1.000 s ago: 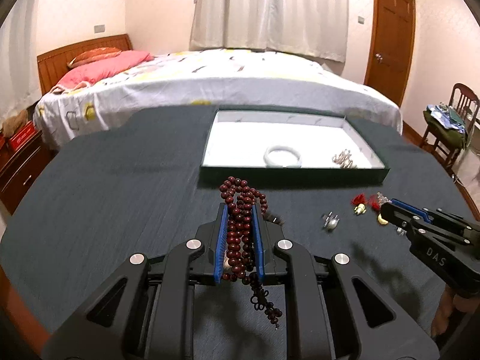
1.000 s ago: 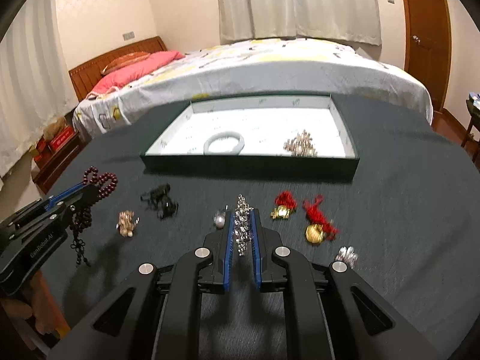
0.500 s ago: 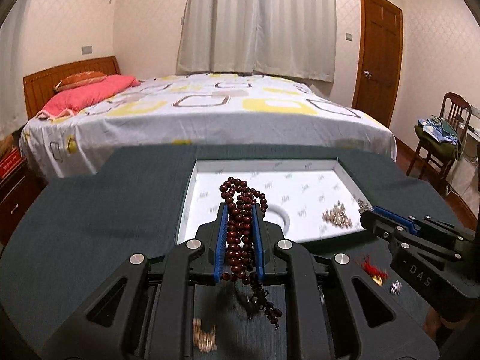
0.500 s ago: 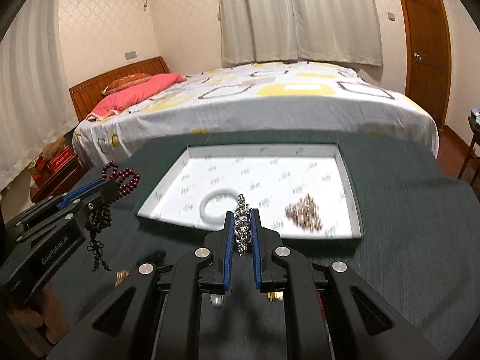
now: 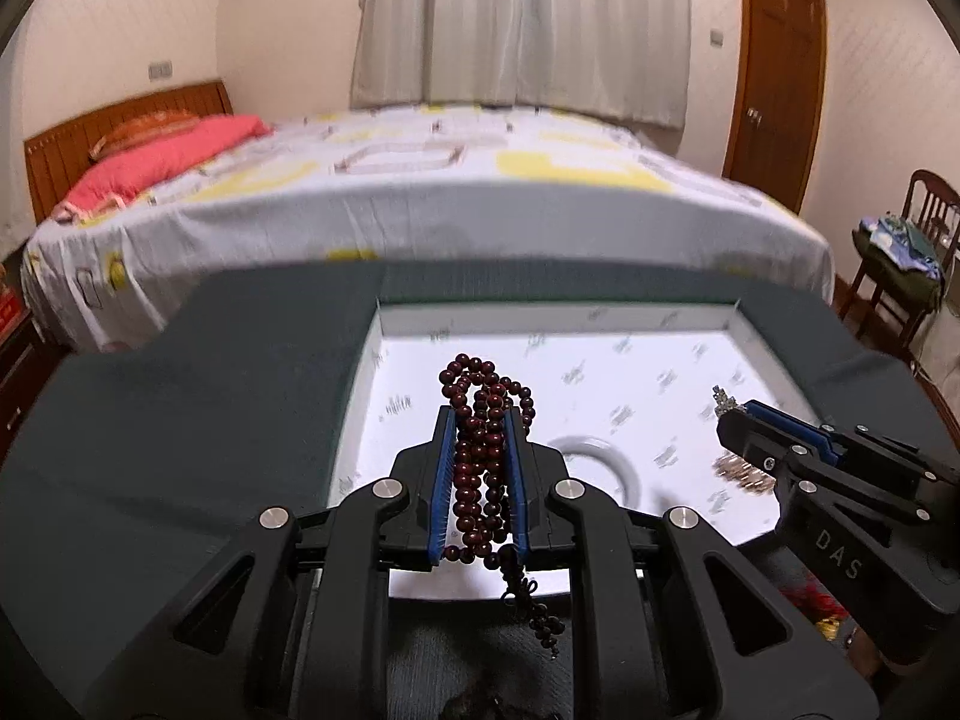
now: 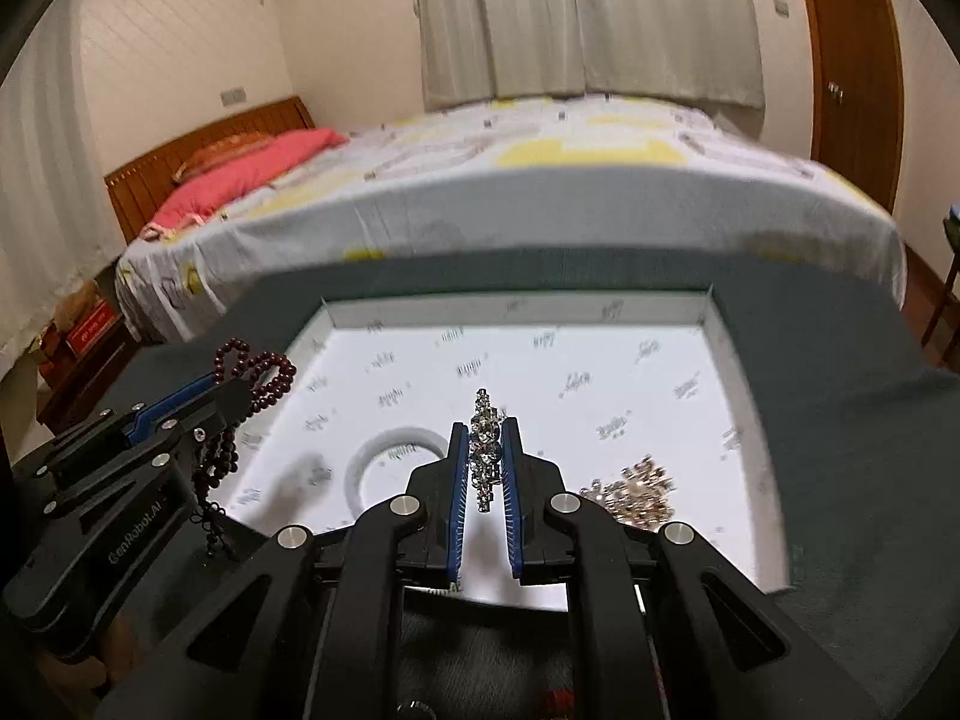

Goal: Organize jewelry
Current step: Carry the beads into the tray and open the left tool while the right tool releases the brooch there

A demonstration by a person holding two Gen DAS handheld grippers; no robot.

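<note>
1. Left wrist view.
   - Left claw [image 5: 478,468]: clamped on a dark red bead strand [image 5: 480,456], gathered in several loops between the blue pads; a tasselled tail hangs below the claw. Bunching the loops presumably keeps the long strand from trailing across the worktop [image 5: 180,408].
   - Ahead of and under the claw tips: a shallow white-lined tray [image 5: 600,324], the likely destination, since pieces already lie in it.
   - Just right of the claw, in the tray: a white bangle [image 5: 624,468], partly hidden by the claw body.
   - Further right: the right claw [image 5: 735,414], its tip over the tray beside a gold-toned cluster [image 5: 741,474].

2. Right wrist view.
   - Right claw [image 6: 486,456]: closed tight on a sparkling silver piece [image 6: 487,450], possibly a crystal bracelet or chain, held upright so it stands clear of the tips for a clean drop.
   - Left of the claw, on the tray floor: the bangle, half hidden.
   - Right of the claw, close by: the gold-toned cluster.
   - Far left: the left claw with its beads hanging at the tray's left edge.
   - Judgement: both pieces sit above the tray, not yet released.
</note>
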